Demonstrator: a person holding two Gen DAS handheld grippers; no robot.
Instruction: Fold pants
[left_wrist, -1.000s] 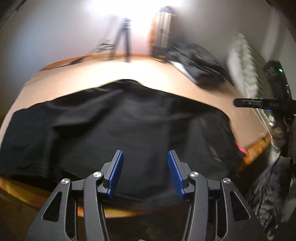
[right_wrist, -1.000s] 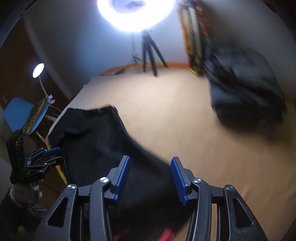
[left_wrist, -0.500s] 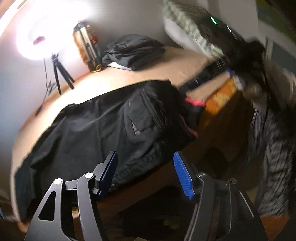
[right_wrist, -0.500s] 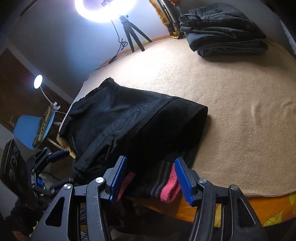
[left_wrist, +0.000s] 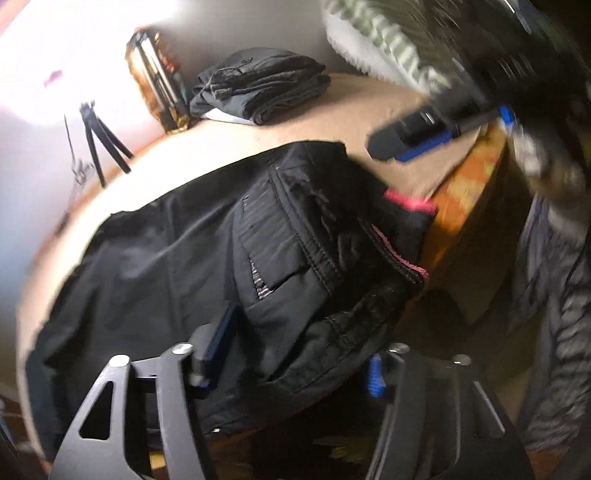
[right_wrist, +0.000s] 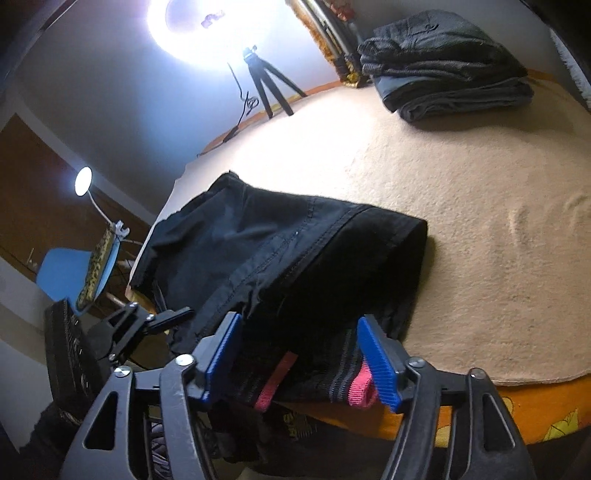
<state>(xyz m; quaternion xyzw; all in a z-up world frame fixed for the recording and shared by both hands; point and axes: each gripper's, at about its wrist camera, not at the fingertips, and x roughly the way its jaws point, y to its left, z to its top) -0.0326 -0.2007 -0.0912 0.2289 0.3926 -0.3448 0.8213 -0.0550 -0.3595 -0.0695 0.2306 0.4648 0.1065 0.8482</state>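
Note:
Black pants (left_wrist: 207, 251) with a pink-trimmed waistband lie on the beige blanket, with the waist end hanging over the bed's near edge. My left gripper (left_wrist: 299, 354) is open, its jaws on either side of the hanging fabric near a pocket. In the right wrist view the pants (right_wrist: 280, 251) lie the same way. My right gripper (right_wrist: 301, 358) is open, with the waistband and its pink tabs (right_wrist: 360, 384) between the blue pads. The right gripper also shows in the left wrist view (left_wrist: 421, 136), and the left gripper shows in the right wrist view (right_wrist: 155, 321).
A stack of folded dark pants (right_wrist: 443, 62) sits at the far side of the blanket (right_wrist: 480, 229). A ring light on a small tripod (right_wrist: 266, 85) stands at the back. A blue chair (right_wrist: 62, 273) and lamp (right_wrist: 83, 181) are left of the bed.
Both grippers have moved in closer to the waist end of the pants at the bed's edge. The fabric now lies between each pair of jaws. Both stay open.

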